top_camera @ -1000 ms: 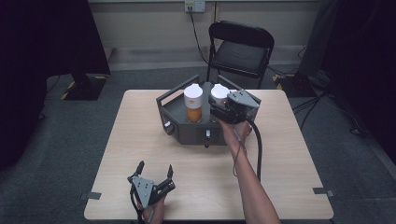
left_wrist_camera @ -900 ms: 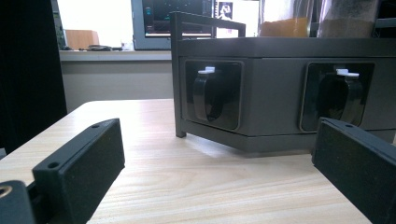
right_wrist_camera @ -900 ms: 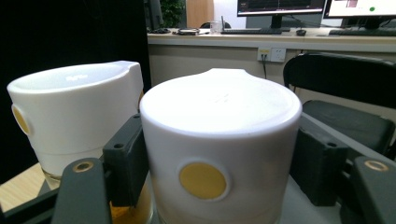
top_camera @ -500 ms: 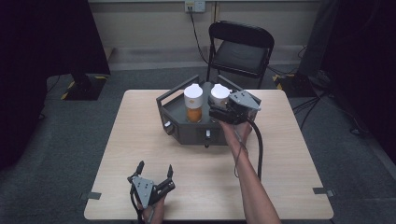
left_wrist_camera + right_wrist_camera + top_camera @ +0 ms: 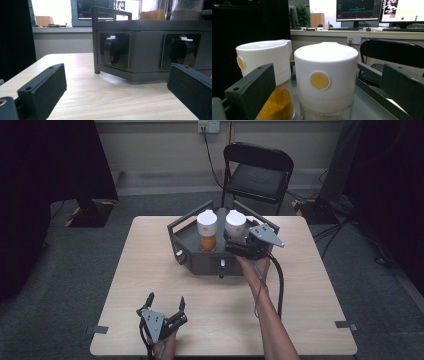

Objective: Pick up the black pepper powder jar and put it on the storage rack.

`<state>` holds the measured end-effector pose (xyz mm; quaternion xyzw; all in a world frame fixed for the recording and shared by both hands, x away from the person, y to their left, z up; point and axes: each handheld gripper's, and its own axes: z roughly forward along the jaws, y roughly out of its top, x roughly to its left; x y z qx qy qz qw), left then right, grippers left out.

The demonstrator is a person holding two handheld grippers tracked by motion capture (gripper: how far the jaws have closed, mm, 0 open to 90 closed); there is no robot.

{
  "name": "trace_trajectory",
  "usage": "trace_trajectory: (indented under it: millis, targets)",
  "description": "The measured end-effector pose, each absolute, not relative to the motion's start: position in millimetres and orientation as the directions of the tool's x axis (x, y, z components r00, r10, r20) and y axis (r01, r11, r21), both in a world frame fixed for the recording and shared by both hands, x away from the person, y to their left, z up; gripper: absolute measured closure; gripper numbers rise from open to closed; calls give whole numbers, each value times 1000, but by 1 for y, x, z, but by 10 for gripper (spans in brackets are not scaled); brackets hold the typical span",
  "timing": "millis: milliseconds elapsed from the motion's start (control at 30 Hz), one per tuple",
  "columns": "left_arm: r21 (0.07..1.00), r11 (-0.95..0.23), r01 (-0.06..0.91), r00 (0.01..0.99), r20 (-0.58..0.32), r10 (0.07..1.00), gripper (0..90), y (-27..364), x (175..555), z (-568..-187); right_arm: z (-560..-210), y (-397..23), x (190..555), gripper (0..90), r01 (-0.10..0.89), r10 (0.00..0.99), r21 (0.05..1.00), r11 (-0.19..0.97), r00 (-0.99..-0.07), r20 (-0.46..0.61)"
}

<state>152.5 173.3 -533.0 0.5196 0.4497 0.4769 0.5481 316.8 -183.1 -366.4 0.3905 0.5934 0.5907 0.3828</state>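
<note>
On the pale wooden worktop (image 5: 300,320) stands a dark grey rack (image 5: 192,240) with knobs on its front faces, toward twelve o'clock from the centre, and two glass jars with white caps stand side by side in it. The right gripper (image 5: 235,245) is at the right-hand jar (image 5: 235,222), its fingers (image 5: 254,85) spread wide with that jar's cap between them and not yet touching; the jar with orange powder (image 5: 207,232) stands just beside it at nine o'clock. The left gripper (image 5: 165,302) rests low near the worktop's six o'clock edge, well apart from the rack, its fingers (image 5: 45,87) likewise apart and holding nothing. Judging by glass below and smooth plastic above, the right-hand jar is probably rigid, fairly light, breakable and slick. The broad white cap looks the safest hold, squarely across its sides around the yellow dot (image 5: 319,80), firm enough not to slip, lifted straight up so it clears its neighbour.
</note>
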Motion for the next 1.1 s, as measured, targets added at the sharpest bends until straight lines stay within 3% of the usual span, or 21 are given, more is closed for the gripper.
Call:
trace_trajectory:
  millis: [600,1100]
  targets:
    - [998,8,-55,132,0,991,16,172,153,-533,-376,-193,288,0,15,909,1000,-25,-416,29]
    - [998,6,-55,132,1,991,16,172,153,-533,-389,-202,262,0,-36,912,999,-25,-410,8]
